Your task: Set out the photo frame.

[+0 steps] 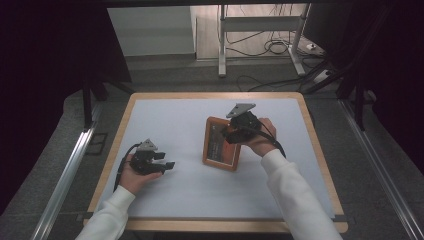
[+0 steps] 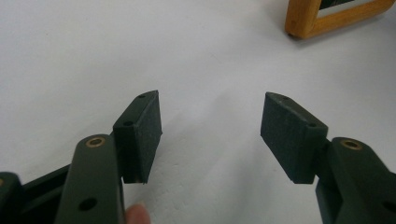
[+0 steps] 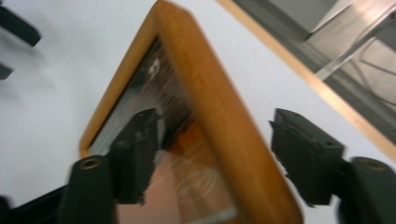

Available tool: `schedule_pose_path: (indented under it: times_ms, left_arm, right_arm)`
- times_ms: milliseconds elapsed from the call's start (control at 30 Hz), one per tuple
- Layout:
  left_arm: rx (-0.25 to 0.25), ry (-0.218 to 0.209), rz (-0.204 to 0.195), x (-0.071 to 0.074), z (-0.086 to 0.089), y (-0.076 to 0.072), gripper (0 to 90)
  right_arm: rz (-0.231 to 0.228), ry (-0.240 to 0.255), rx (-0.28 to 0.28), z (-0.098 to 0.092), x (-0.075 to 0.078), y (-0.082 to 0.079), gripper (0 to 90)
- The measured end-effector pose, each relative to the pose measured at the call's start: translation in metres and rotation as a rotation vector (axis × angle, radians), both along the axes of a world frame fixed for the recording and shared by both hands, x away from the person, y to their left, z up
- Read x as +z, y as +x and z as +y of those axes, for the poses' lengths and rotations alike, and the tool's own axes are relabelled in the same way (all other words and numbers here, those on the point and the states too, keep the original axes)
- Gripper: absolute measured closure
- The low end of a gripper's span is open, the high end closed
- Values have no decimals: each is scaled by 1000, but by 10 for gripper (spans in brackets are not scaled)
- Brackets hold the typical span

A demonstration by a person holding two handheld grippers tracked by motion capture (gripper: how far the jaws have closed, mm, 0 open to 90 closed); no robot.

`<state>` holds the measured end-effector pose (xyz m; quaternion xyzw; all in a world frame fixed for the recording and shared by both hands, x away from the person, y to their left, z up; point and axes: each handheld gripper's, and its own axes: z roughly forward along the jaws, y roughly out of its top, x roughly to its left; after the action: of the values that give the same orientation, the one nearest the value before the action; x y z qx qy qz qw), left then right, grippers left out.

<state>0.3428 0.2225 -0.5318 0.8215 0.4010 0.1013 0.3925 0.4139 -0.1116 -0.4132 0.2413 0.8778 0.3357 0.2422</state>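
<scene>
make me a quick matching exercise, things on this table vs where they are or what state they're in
Things:
1. left gripper
2. right gripper
3. wooden frame
4. table

States:
A. orange-brown border around a dark panel
B. fingers open on both sides of the frame's edge
C. fingers open over bare surface, nothing between them
D. pale top with a wooden rim

Pairs: 1-C, 2-B, 3-A, 4-D

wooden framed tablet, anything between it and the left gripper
Nothing visible. The white tabletop lies bare between the open left gripper and the orange wooden-framed tablet; the right gripper already straddles the frame's far edge.
</scene>
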Motion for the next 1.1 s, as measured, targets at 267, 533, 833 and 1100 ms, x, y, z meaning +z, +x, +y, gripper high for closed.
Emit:
schedule_pose_path:
  times_ms: [267, 533, 833, 1100]
  left_arm:
    - [-4, 1, -3, 1, 0, -1, 383]
    - [-6, 8, -6, 1, -2, -2, 380]
    - [0, 14, -6, 2, -4, -3, 372]
    - [12, 0, -27, 8, -7, -13, 360]
  right_arm:
    - [-7, 114, -101, -18, 9, -16, 194]
    - [64, 204, -146, -54, -12, -56, 255]
    - [171, 142, -49, -59, -60, -88, 799]
    - [221, 120, 53, -34, -93, -84, 900]
